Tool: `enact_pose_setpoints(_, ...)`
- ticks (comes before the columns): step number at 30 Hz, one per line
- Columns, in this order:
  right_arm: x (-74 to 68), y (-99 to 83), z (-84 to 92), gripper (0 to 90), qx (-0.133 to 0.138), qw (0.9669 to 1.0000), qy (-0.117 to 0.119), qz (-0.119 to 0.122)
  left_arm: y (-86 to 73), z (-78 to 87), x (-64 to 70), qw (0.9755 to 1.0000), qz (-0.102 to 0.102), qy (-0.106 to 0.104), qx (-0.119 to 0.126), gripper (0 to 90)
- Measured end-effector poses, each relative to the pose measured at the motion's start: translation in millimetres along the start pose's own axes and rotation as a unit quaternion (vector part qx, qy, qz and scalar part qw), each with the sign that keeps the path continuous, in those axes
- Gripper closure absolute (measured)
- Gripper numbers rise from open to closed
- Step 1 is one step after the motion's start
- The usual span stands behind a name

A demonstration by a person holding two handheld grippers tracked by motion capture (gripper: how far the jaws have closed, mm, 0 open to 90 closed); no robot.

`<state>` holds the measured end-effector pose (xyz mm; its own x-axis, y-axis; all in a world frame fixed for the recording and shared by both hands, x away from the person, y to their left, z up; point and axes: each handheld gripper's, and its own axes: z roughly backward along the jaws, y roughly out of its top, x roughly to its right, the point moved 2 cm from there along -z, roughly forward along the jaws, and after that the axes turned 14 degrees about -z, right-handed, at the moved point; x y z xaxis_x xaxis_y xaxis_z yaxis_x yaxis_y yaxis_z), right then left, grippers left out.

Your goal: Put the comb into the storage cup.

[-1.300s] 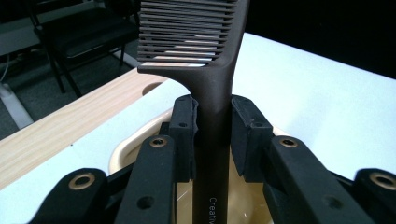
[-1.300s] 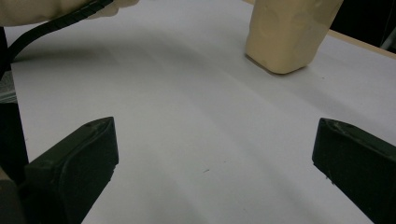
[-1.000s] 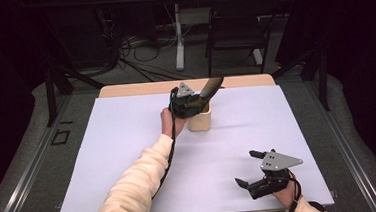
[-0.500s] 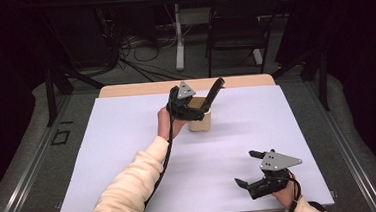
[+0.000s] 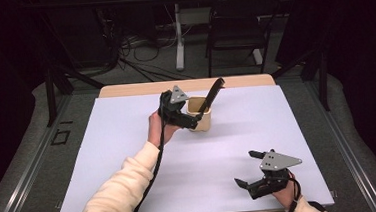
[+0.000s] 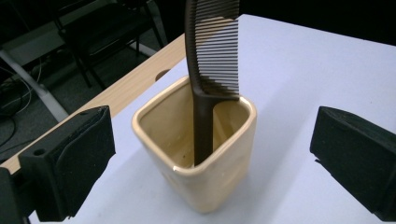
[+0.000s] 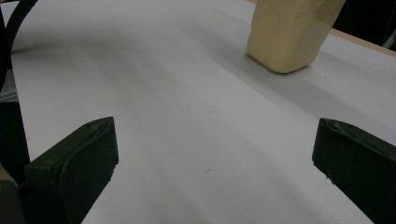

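Left gripper view: comb stands handle-down in cup, frame centre, leaning up and back.
Left tongs: jaws just opened wide, nothing gripped, cup between.
Right tongs: wide, lower right, farther.
Worktop: white.

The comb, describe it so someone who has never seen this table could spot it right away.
Start at the white table top and find the cream square cup near its far edge. The comb stands handle-down inside it, leaning against the rim. It is the one dark, toothed thing sticking out of the cup.
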<state>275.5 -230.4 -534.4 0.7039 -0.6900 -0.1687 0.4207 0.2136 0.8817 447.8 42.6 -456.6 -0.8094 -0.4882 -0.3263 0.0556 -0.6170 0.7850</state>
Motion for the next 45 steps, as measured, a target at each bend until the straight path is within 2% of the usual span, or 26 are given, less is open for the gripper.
enact_pose_setpoints(5,0.0,0.2,-0.2,0.0,0.001,1.0000,-0.001,0.000,-10.6,12.0,-0.5,0.9999,0.009,0.008,-0.005,0.0)
enact_pose_setpoints(7,0.0,0.1,-0.5,0.0,-0.001,1.0000,-0.001,0.000,-16.8,16.9,-0.6,0.9997,0.021,0.009,-0.005,0.0)
enact_pose_setpoints(12,0.1,0.1,-0.6,0.0,-0.001,1.0000,-0.001,0.000,-28.3,25.7,0.0,0.9993,0.035,0.015,-0.004,0.0)
enact_pose_setpoints(21,0.2,0.1,-0.5,0.0,-0.001,1.0000,-0.002,-0.001,-42.9,37.1,2.9,0.9989,0.042,0.017,-0.010,0.0)
enact_pose_setpoints(34,0.0,0.1,-0.6,0.0,-0.001,1.0000,-0.001,0.000,-68.8,49.5,16.7,0.9985,0.049,0.016,-0.021,0.0)
enact_pose_setpoints(45,-0.6,0.1,0.1,0.0,0.000,1.0000,-0.001,0.000,-84.5,60.4,24.4,0.9980,0.052,0.021,-0.030,0.0)
